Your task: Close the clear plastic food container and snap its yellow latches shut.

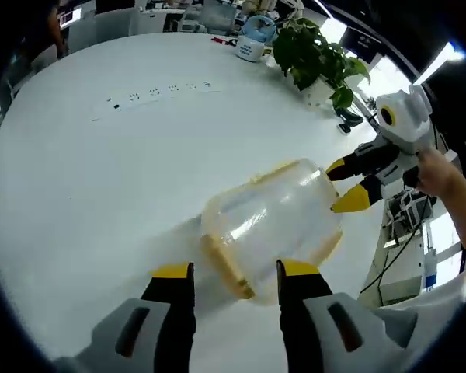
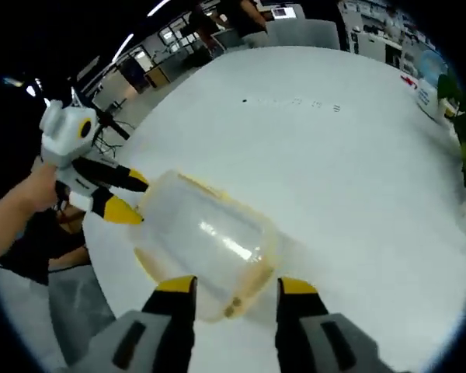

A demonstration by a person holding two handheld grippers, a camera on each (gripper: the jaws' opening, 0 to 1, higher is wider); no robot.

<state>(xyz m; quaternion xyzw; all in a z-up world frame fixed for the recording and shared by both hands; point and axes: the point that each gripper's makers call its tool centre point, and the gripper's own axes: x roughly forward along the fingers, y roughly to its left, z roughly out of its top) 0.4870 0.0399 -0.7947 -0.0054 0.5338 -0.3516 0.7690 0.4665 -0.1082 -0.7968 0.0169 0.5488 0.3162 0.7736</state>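
Yellow-tipped black jaws of the left gripper (image 1: 234, 273) rising from the bottom of the left gripper view, spread apart and released, the right tip touching or just short of the near end of the clear plastic food container (image 1: 270, 227). Container lying on its side on a smooth, matte white table (image 1: 101, 179), rounded and boxy, walls glossy and see-through with bright glints, rimmed in yellow at the near end. Long axis running from the left gripper at the near end towards the right gripper (image 1: 349, 185) at the far end. Right gripper entering from the right, grey and white body, black arms with yellow tips, jaws parted, tips touching or just beside the container's far corner; held by a hand (image 1: 441, 175). In the right gripper view, right gripper (image 2: 231, 284) jaws likewise parted and grasping nothing, straddling the near end of the container (image 2: 206, 241); left gripper (image 2: 128, 196) at the far end, tips against the container wall, a hand (image 2: 15, 206) behind it. Table edge close beside the container on the left gripper's right; broad bare tabletop on the other side. Farther off, a leafy green potted plant (image 1: 320, 56) and a small blue and white item (image 1: 254, 37) by the far edge.
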